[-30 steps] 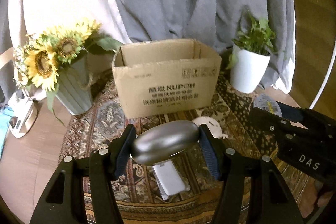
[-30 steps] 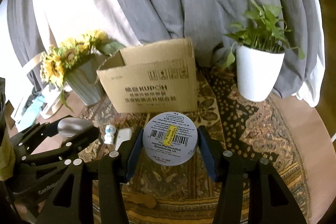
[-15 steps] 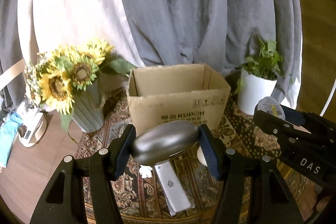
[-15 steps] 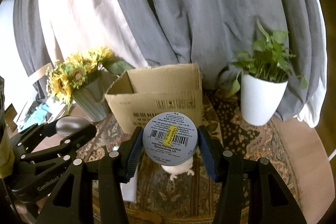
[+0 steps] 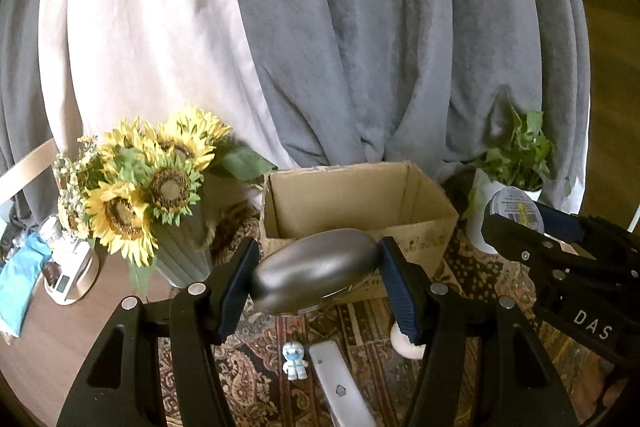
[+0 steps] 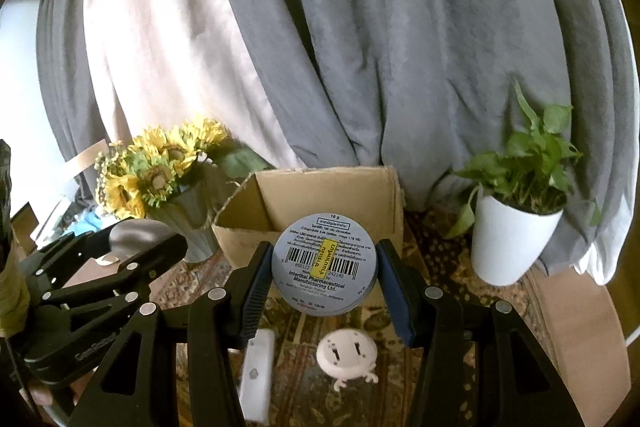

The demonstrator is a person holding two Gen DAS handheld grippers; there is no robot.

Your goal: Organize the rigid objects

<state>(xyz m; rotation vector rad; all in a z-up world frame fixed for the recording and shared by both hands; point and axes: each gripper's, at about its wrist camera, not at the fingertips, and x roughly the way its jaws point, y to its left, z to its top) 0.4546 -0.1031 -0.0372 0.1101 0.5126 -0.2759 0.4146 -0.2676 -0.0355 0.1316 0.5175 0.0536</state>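
My left gripper (image 5: 316, 281) is shut on a smooth grey oval case (image 5: 316, 275), held in the air in front of the open cardboard box (image 5: 360, 203). A round grey tin (image 6: 325, 263) with a barcode label is clamped in my right gripper (image 6: 325, 281), also raised before the box (image 6: 320, 203). Each gripper shows at the edge of the other's view: the right one with its tin (image 5: 516, 213), the left one with its case (image 6: 136, 233). On the patterned rug lie a white remote (image 5: 340, 387), a small blue-and-white figurine (image 5: 294, 367) and a white round frog-shaped piece (image 6: 347, 351).
A grey vase of sunflowers (image 5: 148, 187) stands left of the box, a white potted plant (image 6: 516, 239) to its right. Grey and white drapes hang behind. A small white device (image 5: 70, 273) and blue cloth sit on the wooden tabletop at far left.
Both grippers have risen with their loads, so the box now shows its open top and sits lower in view. The figurine and remote have come into sight below.
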